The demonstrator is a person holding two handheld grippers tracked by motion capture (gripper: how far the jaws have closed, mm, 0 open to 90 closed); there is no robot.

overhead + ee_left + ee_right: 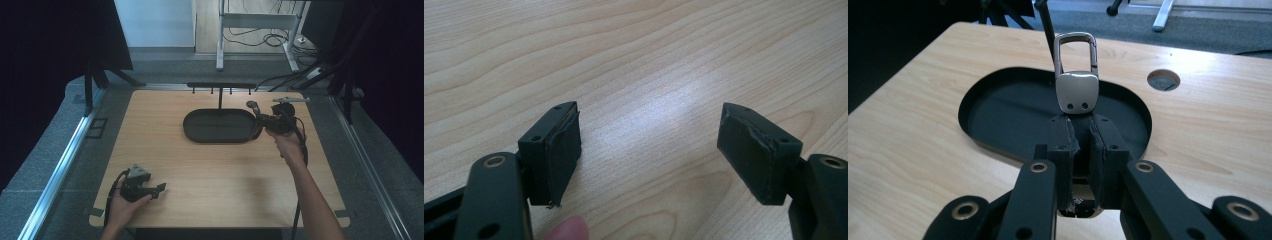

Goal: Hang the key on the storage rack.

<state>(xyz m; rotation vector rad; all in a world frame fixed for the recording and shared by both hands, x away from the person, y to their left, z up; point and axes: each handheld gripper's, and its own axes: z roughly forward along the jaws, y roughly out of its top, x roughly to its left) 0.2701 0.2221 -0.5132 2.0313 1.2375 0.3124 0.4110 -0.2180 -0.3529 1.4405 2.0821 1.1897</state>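
Wooden table, key clip pointing upward

Pale wood-grain bench: smooth, soft sheen. Black oval tray: matt, plastic-looking. Polished silver metal key-ring clasp: glossy. Right hand-held gripper: matt black, pads rough and worn at edges.

The left gripper is held low over the wooden table, jaws spread wide with nothing between them.
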